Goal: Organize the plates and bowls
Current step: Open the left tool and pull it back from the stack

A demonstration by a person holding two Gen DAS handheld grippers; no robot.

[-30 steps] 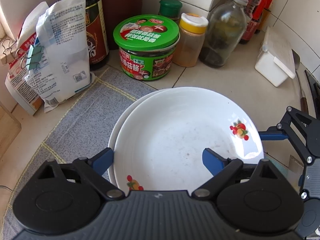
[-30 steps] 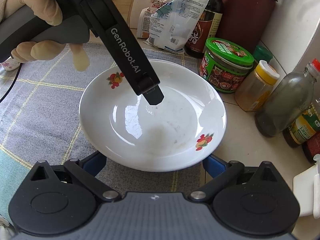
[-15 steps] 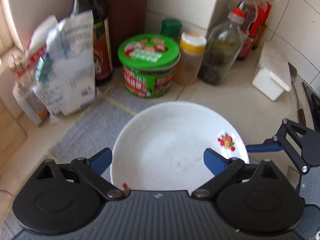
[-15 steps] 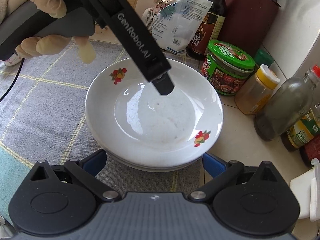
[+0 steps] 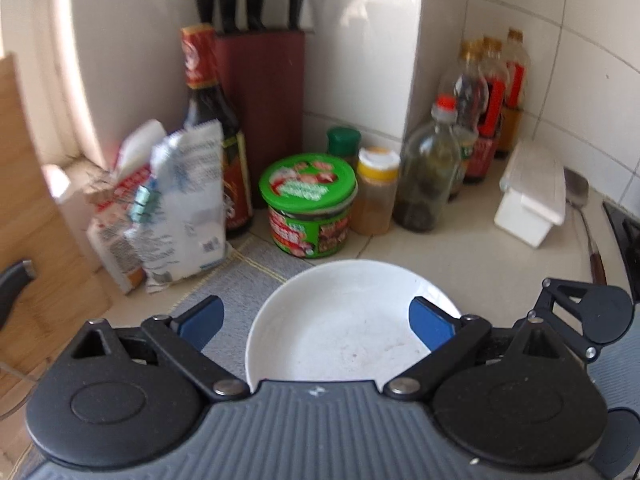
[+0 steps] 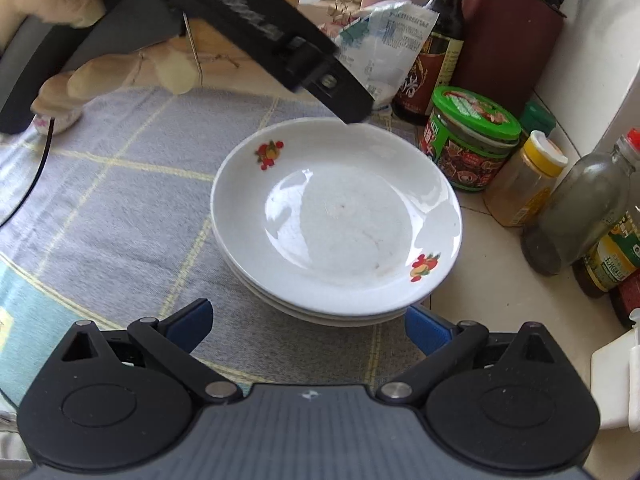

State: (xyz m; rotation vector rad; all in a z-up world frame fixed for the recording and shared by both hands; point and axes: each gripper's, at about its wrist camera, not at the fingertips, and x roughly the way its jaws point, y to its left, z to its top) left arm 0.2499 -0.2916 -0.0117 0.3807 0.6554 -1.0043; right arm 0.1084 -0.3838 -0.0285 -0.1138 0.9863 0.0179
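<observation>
white plates [image 6: 336, 220] sit stacked on the grey mat [image 6: 120, 200], nested to save room. left gripper [image 5: 316, 316] opening, nothing between; right gripper [image 6: 308, 320] spread, empty.

Jars [image 6: 472, 140] and bottles [image 6: 576, 208] crowd right of plates [image 6: 336, 216]; cloth [image 6: 112, 200] left open.

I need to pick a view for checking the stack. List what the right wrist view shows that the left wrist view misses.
Right wrist only: the gloved hand and the stacked rims under the white fruit-printed plate. Left wrist only: the white lidded plastic box and metal spoon. Both: the plate, green-lidded jar and grey checked cloth.
</observation>
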